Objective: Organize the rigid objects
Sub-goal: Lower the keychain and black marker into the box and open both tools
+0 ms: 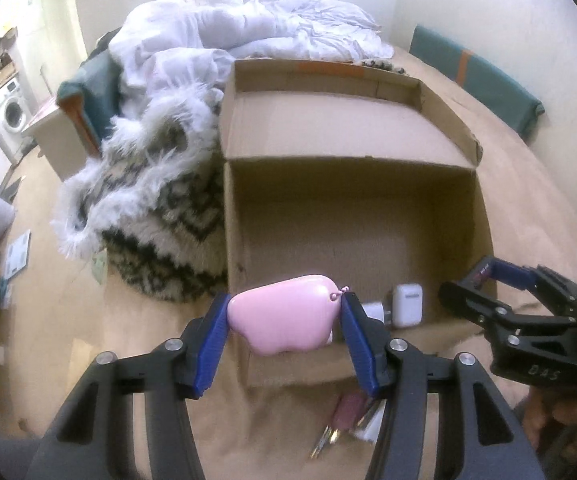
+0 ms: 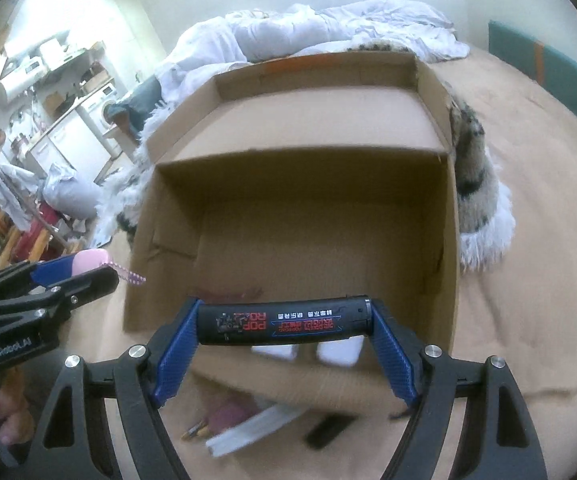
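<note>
Left wrist view: left gripper [image 1: 284, 326] clamps a pink case [image 1: 282, 318] above the cardboard box [image 1: 244, 240] near wall. Right gripper [image 2: 284, 326] grips a black cylinder [image 2: 284, 325] crosswise above the same wall.

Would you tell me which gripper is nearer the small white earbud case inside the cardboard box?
Left. The left gripper is just beside the white earbud case; the right gripper is farther right.

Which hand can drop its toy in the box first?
Probably the right gripper: its black tube hangs over the cardboard box, while the left gripper holds the pink case at the near wall.
</note>
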